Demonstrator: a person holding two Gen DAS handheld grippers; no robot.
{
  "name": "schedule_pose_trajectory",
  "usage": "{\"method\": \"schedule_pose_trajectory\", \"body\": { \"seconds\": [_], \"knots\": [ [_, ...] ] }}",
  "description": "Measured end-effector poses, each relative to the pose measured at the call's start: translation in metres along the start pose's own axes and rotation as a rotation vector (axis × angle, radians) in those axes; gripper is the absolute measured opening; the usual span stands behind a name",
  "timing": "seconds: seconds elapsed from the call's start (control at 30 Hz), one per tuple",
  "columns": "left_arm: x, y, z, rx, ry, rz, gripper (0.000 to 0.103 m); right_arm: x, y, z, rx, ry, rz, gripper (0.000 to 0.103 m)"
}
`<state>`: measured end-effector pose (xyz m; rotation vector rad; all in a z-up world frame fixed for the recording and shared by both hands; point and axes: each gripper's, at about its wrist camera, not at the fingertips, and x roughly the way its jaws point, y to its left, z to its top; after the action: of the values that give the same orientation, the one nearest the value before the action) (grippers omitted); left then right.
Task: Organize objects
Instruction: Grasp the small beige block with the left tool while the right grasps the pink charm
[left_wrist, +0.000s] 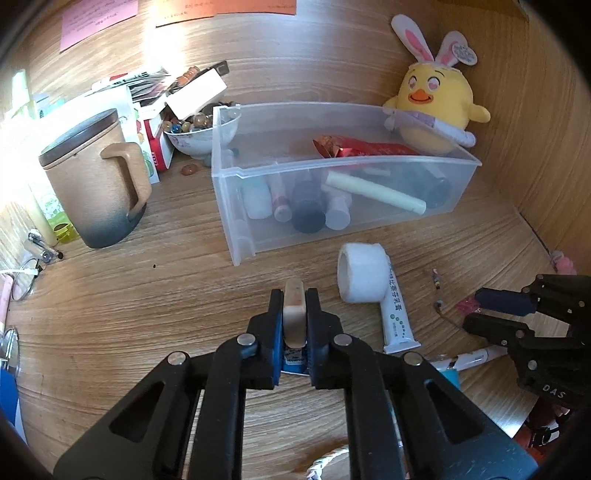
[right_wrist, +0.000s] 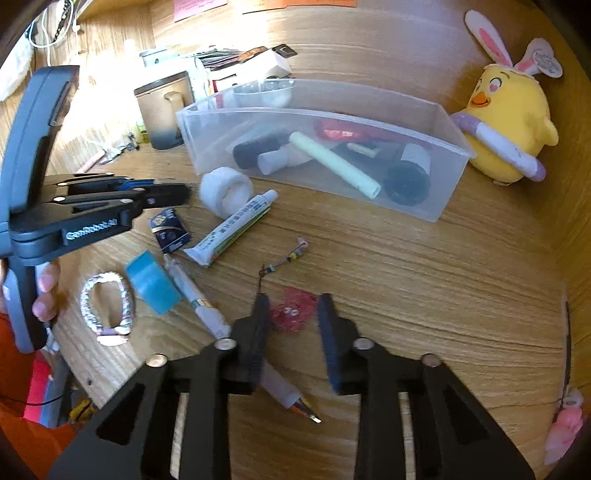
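My left gripper (left_wrist: 294, 295) is shut on a small beige block (left_wrist: 294, 314) and holds it above the desk, in front of the clear plastic bin (left_wrist: 236, 206). The bin (right_wrist: 436, 177) holds bottles, a pale green tube (left_wrist: 376, 192) and a red packet (left_wrist: 365, 148). A white tape roll (left_wrist: 364, 273) and an ointment tube (left_wrist: 397, 314) lie right of the left gripper. My right gripper (right_wrist: 291, 301) is open above a small pink clip (right_wrist: 293, 312). The left gripper also shows in the right wrist view (right_wrist: 173, 192).
A brown lidded mug (left_wrist: 99, 184) and a bowl of beads (left_wrist: 201, 129) stand left of the bin. A yellow chick plush (left_wrist: 436, 107) sits behind it. A pen (right_wrist: 195, 295), blue tape (right_wrist: 151, 282), a dark packet (right_wrist: 170, 229), a bracelet (right_wrist: 107, 306) and a bead charm (right_wrist: 284, 260) lie on the desk.
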<state>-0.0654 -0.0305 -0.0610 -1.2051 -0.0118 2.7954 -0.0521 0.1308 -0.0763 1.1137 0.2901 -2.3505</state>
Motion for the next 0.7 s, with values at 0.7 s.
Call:
{"method": "schedule_pose_trajectory", "body": {
  "seconds": [0.7],
  "knots": [
    [-0.032, -0.006, 0.013, -0.021, -0.1, -0.021, 0.01, 0.003, -0.004, -0.003, 0.029, -0.009, 0.028, 0.034]
  ]
}}
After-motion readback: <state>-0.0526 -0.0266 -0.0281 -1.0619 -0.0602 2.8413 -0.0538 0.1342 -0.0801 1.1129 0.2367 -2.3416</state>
